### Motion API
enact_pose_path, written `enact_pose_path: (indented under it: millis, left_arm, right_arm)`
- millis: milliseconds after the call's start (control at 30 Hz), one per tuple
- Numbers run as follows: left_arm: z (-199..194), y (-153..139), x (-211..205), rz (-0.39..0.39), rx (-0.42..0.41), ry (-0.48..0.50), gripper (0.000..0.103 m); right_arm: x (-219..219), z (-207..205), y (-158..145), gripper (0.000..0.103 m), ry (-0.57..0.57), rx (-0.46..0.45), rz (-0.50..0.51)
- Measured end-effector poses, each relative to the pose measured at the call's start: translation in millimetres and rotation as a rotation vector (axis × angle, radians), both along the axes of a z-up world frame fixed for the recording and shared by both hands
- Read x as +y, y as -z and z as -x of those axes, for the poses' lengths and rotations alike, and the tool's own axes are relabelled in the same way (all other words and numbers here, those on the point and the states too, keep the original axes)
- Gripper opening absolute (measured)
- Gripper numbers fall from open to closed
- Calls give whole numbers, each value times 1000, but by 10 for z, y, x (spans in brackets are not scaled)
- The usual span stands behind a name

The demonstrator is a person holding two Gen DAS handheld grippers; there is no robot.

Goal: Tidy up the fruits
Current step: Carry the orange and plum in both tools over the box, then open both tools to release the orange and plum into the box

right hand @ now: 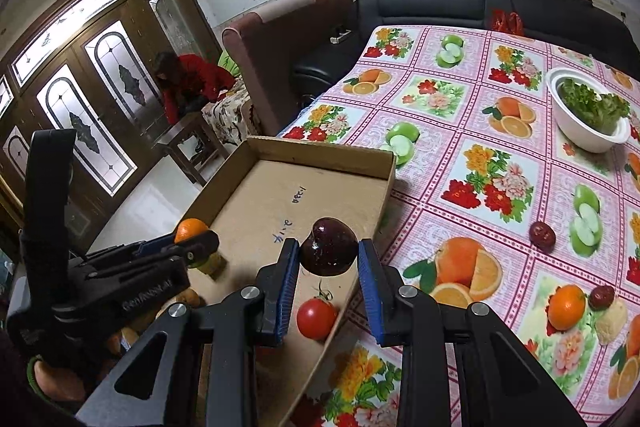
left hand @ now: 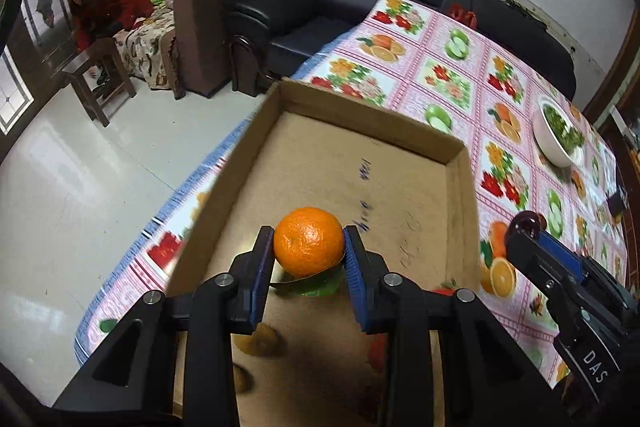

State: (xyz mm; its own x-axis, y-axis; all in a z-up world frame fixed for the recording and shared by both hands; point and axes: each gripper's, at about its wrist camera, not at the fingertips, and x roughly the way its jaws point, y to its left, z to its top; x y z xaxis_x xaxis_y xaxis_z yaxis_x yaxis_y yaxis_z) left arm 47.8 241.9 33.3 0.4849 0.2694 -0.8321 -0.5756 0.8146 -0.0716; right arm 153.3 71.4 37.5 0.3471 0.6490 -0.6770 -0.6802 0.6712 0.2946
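Observation:
My left gripper [left hand: 309, 247] is shut on an orange mandarin [left hand: 309, 241] and holds it above the floor of the shallow cardboard box [left hand: 372, 115]. A green leaf [left hand: 316, 283] lies under it. My right gripper [right hand: 329, 259] is shut on a dark red fruit [right hand: 329, 252] and holds it over the box's right wall [right hand: 384, 203]. A red tomato [right hand: 316, 318] lies in the box below it. The left gripper with the mandarin [right hand: 191, 229] also shows in the right wrist view. The right gripper [left hand: 528, 227] shows at the right of the left wrist view.
On the fruit-print tablecloth [right hand: 472, 131] lie two dark red fruits [right hand: 542, 234] [right hand: 601, 296], a real mandarin [right hand: 565, 307] and a pale knobbly piece [right hand: 610, 320]. A white bowl of greens [right hand: 588, 115] stands far right. Yellow-brown fruits [left hand: 260, 339] lie in the box's near end. The table's left edge drops to the floor.

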Motion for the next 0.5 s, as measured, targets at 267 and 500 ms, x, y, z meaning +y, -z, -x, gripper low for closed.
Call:
enact_pose_path:
  millis: [267,500]
  left_arm:
    - [-282,137,214,4,46,-23,32]
    - [-412,403,248,-1,135,-29,32]
  right_arm:
    - [373,-82,32,30,-55,-5,27]
    - [593,-104,396,30,-96,43,106]
